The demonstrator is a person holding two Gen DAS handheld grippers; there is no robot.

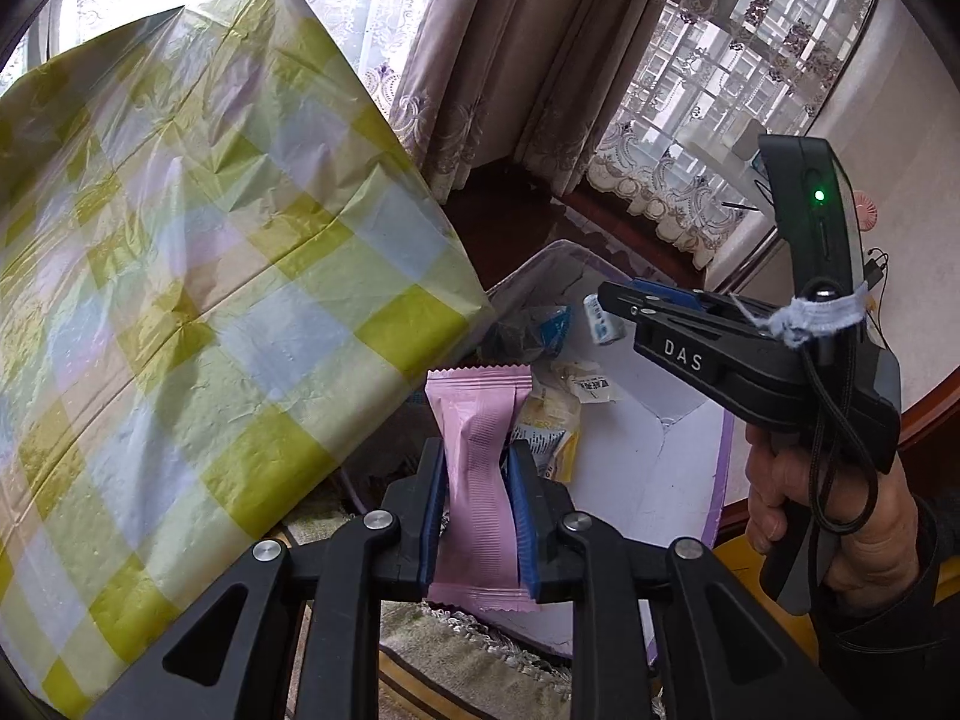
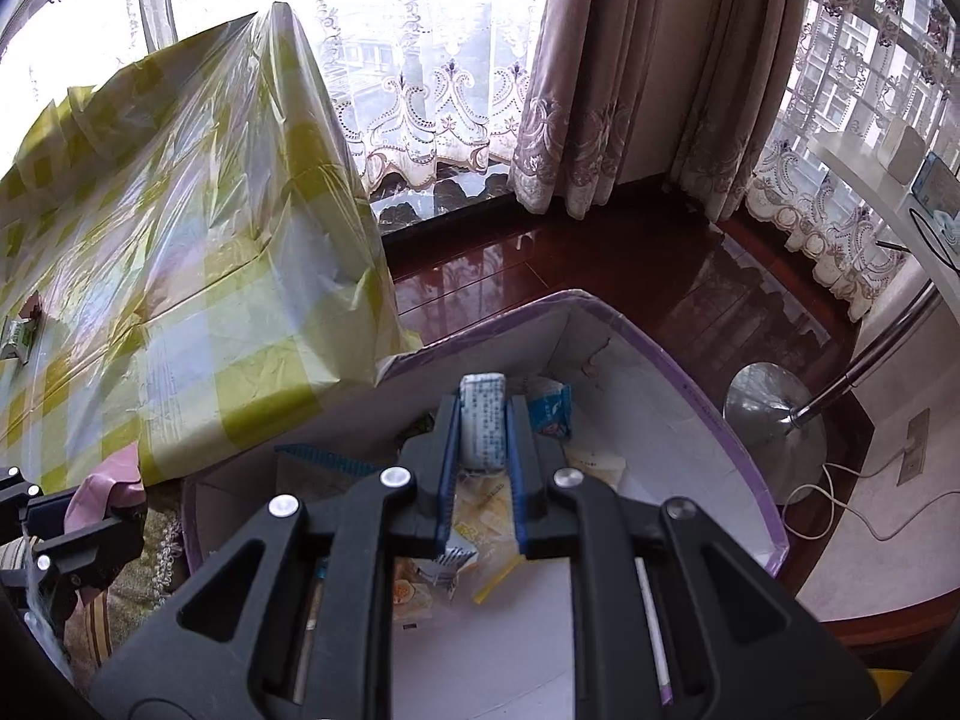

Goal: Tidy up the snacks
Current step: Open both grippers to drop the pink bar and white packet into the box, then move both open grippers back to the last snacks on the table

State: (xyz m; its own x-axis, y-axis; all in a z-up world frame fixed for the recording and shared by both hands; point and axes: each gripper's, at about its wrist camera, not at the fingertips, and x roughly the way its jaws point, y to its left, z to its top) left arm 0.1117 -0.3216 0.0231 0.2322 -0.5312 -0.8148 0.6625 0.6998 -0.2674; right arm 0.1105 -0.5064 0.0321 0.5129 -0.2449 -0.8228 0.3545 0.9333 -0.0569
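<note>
My left gripper (image 1: 478, 468) is shut on a pink snack packet (image 1: 480, 480), held upright beside the table's corner, near the box. My right gripper (image 2: 483, 450) is shut on a small white and blue snack packet (image 2: 482, 427) and holds it over the open white box with purple rim (image 2: 690, 354). The box (image 1: 678, 450) holds several snack packets, among them a blue one (image 2: 552, 411) and yellow ones (image 1: 549, 426). The right gripper (image 1: 624, 306) shows in the left wrist view with its packet (image 1: 600, 318) above the box. The left gripper (image 2: 72, 516) shows at the right wrist view's left edge.
A table under a green and white checked cloth (image 1: 180, 270) stands left of the box. One small green packet (image 2: 18, 336) lies on it. Dark wooden floor (image 2: 600, 276), curtains (image 2: 600, 90) and a chrome lamp base (image 2: 774, 414) lie beyond the box.
</note>
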